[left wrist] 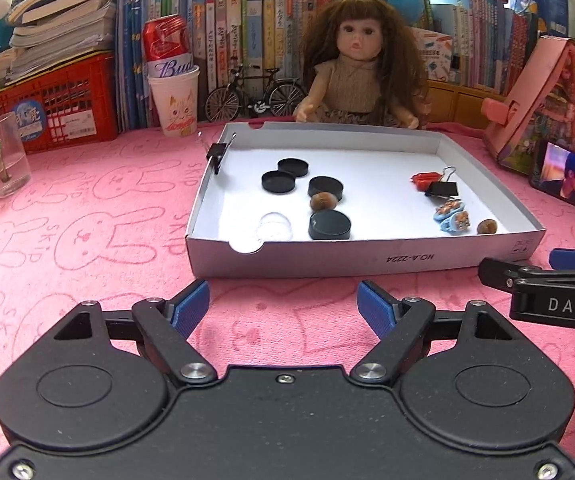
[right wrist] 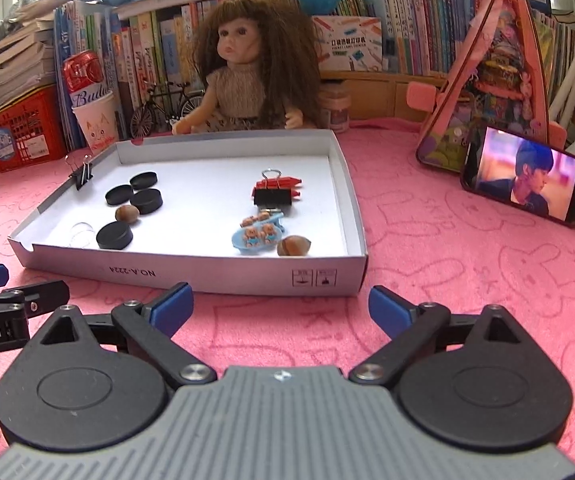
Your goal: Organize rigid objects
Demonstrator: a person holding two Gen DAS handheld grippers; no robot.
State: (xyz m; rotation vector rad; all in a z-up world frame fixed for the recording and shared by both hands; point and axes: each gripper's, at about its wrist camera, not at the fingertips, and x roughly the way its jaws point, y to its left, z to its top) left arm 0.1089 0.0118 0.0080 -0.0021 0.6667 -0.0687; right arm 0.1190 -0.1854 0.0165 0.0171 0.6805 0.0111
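Nearest, over the pink rabbit-print cloth [left wrist: 87, 216]: left gripper [left wrist: 283, 304] and right gripper [right wrist: 279, 308], blue pads spread apart, nothing between them; "DAS" on one casing, "obot.AI" on the other. At twelve o'clock, shallow white box lid [right wrist: 191, 276] stamped "NO.A-2224", holding four black discs [left wrist: 329, 225], two nuts, a clear cap, bear charms [right wrist: 257, 236], a black binder clip [right wrist: 273, 198] on red crayons. Beyond: doll [left wrist: 357, 68], "Bud" can [left wrist: 167, 46] at eleven.
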